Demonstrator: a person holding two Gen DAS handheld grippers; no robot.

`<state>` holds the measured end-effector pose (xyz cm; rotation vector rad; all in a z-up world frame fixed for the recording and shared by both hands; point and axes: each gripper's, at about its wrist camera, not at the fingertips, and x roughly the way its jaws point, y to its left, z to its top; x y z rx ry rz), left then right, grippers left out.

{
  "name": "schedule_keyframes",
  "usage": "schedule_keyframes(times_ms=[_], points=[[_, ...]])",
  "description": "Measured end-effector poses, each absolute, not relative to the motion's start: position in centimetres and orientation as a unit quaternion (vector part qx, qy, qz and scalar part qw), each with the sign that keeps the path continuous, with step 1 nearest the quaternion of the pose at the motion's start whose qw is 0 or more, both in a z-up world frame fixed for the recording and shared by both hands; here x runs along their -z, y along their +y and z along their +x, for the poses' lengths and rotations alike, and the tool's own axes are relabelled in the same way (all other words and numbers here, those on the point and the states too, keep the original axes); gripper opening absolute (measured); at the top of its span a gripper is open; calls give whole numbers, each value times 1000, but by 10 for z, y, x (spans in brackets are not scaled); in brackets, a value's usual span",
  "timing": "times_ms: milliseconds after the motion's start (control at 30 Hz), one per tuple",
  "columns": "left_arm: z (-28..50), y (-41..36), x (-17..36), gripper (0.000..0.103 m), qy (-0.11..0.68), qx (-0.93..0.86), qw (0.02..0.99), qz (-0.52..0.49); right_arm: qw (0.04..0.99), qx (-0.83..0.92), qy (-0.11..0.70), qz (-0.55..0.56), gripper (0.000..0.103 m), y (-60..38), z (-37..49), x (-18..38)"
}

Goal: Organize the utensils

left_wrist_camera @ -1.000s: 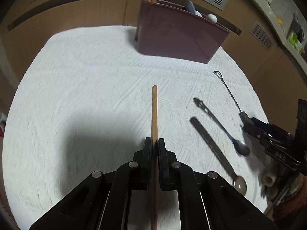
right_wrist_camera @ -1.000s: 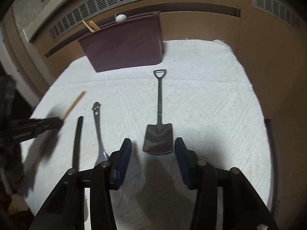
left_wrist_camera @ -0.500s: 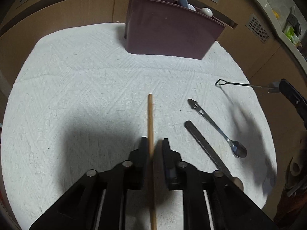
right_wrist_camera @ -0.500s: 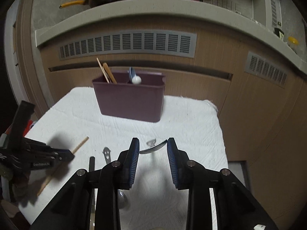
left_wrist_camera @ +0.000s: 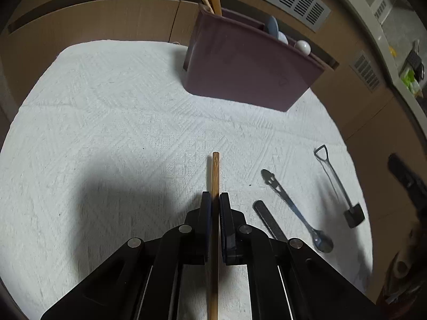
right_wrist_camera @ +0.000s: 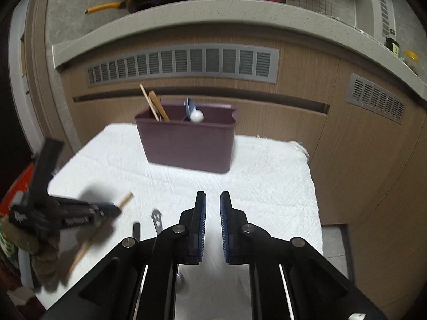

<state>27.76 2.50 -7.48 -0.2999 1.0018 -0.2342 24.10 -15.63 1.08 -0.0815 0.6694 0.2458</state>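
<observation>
The wooden chopstick [left_wrist_camera: 215,176] sits pinched in the left tool [left_wrist_camera: 215,200]. The right tool [right_wrist_camera: 212,205] is narrowly parted, holding nothing; the maroon caddy [right_wrist_camera: 186,144] stands ahead of it.

The wooden chopstick [left_wrist_camera: 215,176] runs off the bottom edge of the left wrist view, its lower end unseen. The flat dark utensil [left_wrist_camera: 268,220] disappears behind the left gripper's [left_wrist_camera: 215,202] linkage, so its far end cannot be told. At the right edge, the right gripper [left_wrist_camera: 408,184] is a dark blur, cut off. In the right wrist view, the left gripper is smeared with motion, and the lower parts of the spoon [right_wrist_camera: 157,218] hide behind the right gripper's arms.
</observation>
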Motion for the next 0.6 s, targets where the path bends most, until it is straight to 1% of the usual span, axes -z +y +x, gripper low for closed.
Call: schedule_keyframes(times_ms=[100, 233, 400, 467, 567, 600], points=[[269, 34, 67, 6, 463, 118, 862, -171, 927, -129, 350, -31, 27, -167, 234, 2], [254, 46, 59, 6, 444, 109, 868, -192, 908, -135, 395, -38, 27, -173, 220, 31], [233, 56, 59, 6, 425, 85, 878, -204, 894, -125, 428, -50, 27, -174, 202, 66], [228, 58, 61, 6, 427, 84, 876, -206, 898, -99, 424, -60, 27, -175, 201, 71], [222, 60, 58, 6, 425, 84, 877, -207, 916, -59, 390, -65, 27, -186, 199, 63], [220, 60, 56, 6, 422, 85, 878, -209, 919, -59, 386, -58, 30, -193, 199, 61]])
